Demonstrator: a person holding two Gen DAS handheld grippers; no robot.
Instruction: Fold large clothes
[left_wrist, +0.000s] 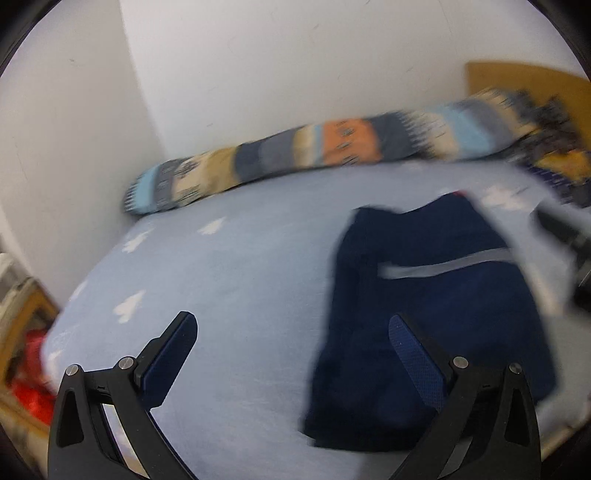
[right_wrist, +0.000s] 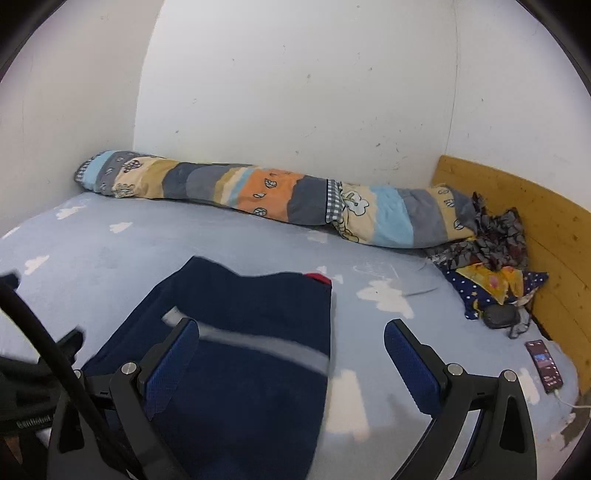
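A dark navy garment (left_wrist: 428, 295) with a grey stripe lies folded flat on the light blue bed sheet (left_wrist: 229, 266). In the left wrist view my left gripper (left_wrist: 291, 325) hovers open above the bed, with its right finger over the garment's near left part and nothing between the pads. In the right wrist view the same navy garment (right_wrist: 243, 325) lies low and left of centre. My right gripper (right_wrist: 291, 332) is wide open above its right edge, empty, with the left finger over the cloth and the right finger over bare sheet.
A rolled patchwork quilt (right_wrist: 258, 195) lies along the white wall at the back. Crumpled patterned cloths (right_wrist: 491, 258), a small dark pouch (right_wrist: 500, 317) and a phone (right_wrist: 545, 365) sit by the wooden headboard (right_wrist: 535, 229) at right. Something red (left_wrist: 33, 369) lies off the bed's left edge.
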